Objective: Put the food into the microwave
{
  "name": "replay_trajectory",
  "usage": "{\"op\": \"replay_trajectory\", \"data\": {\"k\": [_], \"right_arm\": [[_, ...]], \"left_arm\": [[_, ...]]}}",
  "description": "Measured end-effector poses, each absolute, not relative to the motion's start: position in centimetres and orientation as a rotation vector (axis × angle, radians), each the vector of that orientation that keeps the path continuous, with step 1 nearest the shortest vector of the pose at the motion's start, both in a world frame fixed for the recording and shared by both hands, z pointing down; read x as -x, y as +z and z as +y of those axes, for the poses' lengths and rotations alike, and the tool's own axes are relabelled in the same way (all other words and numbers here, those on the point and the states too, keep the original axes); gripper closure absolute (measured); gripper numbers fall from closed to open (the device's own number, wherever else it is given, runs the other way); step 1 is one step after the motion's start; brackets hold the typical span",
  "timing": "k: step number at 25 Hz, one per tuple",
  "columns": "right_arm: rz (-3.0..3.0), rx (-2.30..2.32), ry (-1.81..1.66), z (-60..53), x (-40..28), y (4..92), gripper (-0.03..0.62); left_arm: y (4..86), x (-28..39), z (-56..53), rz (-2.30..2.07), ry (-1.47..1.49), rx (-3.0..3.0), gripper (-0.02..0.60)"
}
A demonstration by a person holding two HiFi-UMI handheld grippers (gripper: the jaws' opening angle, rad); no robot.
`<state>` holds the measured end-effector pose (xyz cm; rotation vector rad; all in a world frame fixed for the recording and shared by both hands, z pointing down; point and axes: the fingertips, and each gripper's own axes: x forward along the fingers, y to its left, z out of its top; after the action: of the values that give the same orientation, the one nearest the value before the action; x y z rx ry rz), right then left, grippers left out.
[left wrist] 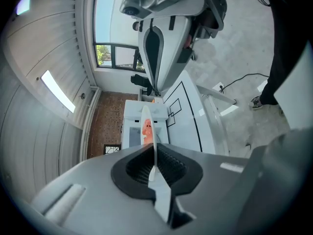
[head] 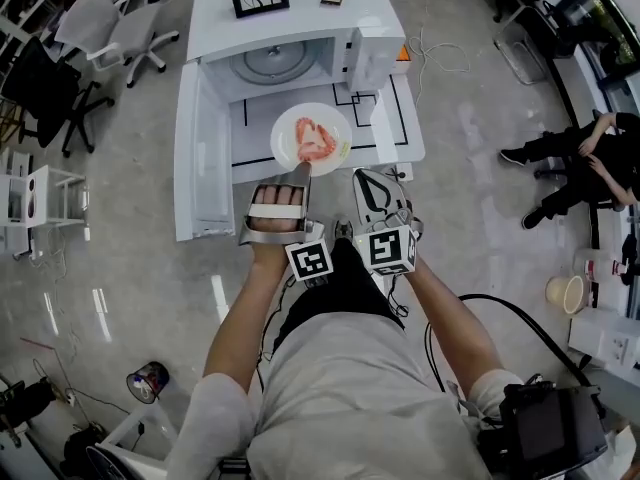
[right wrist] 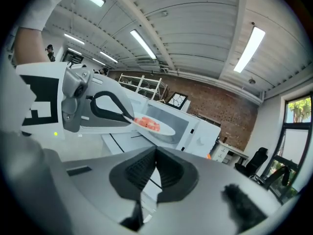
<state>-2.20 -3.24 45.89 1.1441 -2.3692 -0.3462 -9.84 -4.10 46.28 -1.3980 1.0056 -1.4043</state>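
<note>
With your left tongs (head: 300, 176) pinching the plate (head: 328, 116) by its rim, carry the food (head: 313, 138) level into the microwave (head: 290, 26), holding your shut, empty right tongs (head: 372, 190) clear of it.

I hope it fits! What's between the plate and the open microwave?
Nothing: the head view shows only bare white table between the round white plate of pink food and the white microwave.

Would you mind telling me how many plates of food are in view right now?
1. The plate is gripped by its near rim in the left claw, above the table just in front of the open microwave; none seems hidden.
</note>
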Motion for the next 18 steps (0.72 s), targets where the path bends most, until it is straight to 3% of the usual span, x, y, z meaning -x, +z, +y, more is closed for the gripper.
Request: {"op": "replay_trajectory", "data": {"k": [18], "right_arm": [[-2.569,-0.983,-0.208,-16.7,4.7,50.9,0.583]], "left_arm": [[51.8,12.2,-16.8,1.111,-1.578,1.352,0.560]]}}
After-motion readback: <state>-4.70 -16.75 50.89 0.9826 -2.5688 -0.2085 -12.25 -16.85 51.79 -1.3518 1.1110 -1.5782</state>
